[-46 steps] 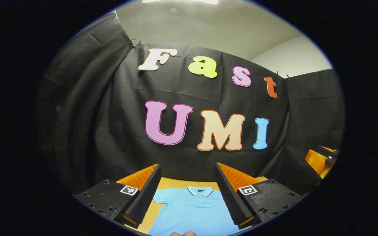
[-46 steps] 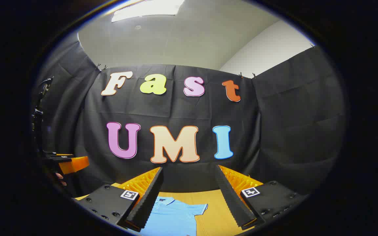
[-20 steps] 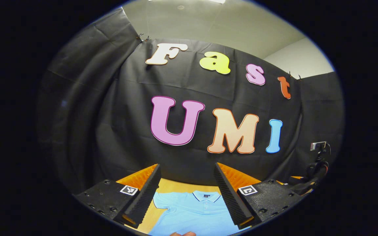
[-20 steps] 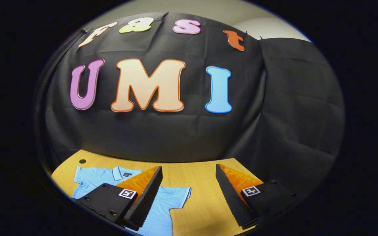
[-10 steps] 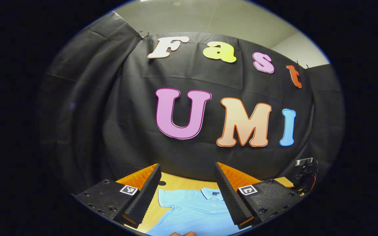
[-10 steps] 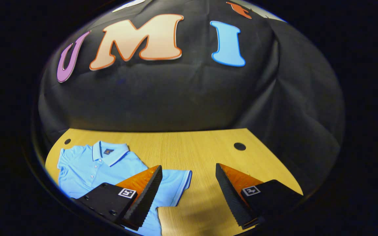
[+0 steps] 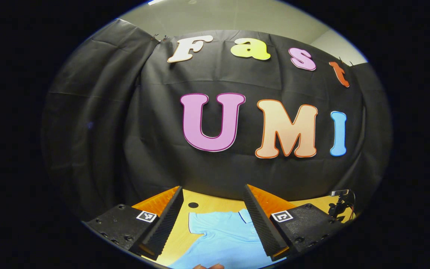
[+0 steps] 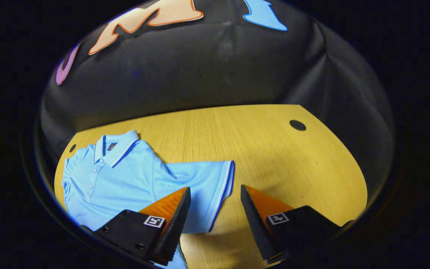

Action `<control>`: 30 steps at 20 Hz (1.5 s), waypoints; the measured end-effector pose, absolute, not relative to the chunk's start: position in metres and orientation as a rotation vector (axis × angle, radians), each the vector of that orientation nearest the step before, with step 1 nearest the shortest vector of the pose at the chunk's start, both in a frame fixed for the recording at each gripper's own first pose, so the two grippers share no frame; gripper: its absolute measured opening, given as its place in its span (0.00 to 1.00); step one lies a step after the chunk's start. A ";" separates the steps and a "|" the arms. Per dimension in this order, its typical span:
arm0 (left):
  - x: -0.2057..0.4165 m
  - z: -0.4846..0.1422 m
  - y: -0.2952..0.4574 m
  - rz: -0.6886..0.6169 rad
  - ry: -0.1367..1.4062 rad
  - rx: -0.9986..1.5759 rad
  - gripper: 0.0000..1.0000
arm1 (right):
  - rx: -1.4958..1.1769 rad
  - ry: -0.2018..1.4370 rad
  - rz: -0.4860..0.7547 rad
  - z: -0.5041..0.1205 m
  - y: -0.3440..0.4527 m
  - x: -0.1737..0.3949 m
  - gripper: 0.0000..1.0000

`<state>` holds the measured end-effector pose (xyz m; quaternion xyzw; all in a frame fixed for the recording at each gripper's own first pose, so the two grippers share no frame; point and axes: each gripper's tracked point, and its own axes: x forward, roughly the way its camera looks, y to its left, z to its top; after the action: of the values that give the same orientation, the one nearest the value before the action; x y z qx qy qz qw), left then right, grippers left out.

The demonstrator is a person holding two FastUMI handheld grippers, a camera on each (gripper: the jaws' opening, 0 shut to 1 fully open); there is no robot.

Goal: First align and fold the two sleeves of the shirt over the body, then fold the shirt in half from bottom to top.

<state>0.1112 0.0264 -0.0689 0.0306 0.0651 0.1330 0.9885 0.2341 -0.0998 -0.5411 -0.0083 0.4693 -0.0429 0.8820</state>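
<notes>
Left gripper (image 7: pixel 213 220): my fingers stand wide apart, holding nothing, raised above the desk (image 7: pixel 203 204). Between them lies the light blue shirt (image 7: pixel 222 239), its collar toward the desk's far edge.

Right gripper (image 8: pixel 213 220): fingers also wide, empty, tilted down over the shirt (image 8: pixel 118 175). The shirt lies flat near the desk's (image 8: pixel 274 157) far left corner, one sleeve (image 8: pixel 207 186) spread toward the middle; my left finger (image 8: pixel 172 220) overlaps that sleeve's cuff.

From here I see bare table (image 8: pixel 274 149) right of and beyond the shirt (image 8: pixel 125 175), open for passing. The booth wall (image 8: pixel 215 71) closes the far side.
</notes>
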 end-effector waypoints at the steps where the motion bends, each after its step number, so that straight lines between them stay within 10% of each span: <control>1: 0.111 -0.070 0.027 0.271 0.134 0.059 0.95 | -0.012 1.006 -0.081 -0.545 -0.096 0.227 0.81; 3: 0.110 -0.073 0.031 0.278 0.146 0.058 0.95 | 0.012 0.977 -0.085 -0.546 -0.086 0.235 0.63; 6: 0.111 -0.074 0.041 0.289 0.143 0.060 0.94 | -0.006 0.959 -0.088 -0.542 -0.080 0.236 0.10; 8: 0.111 -0.078 0.050 0.277 0.149 0.059 0.95 | 0.056 0.981 -0.081 -0.539 -0.067 0.233 0.03; 20: 0.130 -0.097 0.113 0.161 0.205 0.028 0.95 | 0.137 0.767 0.090 -0.437 0.078 0.244 0.03; 30: 0.117 -0.116 0.178 0.198 0.275 0.074 0.95 | 0.082 0.903 0.142 -0.512 0.166 0.214 0.03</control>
<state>0.1168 0.1784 -0.1162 0.0368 0.1367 0.0983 0.9850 0.2139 0.1657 -0.5121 0.0395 0.4356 0.0686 0.8966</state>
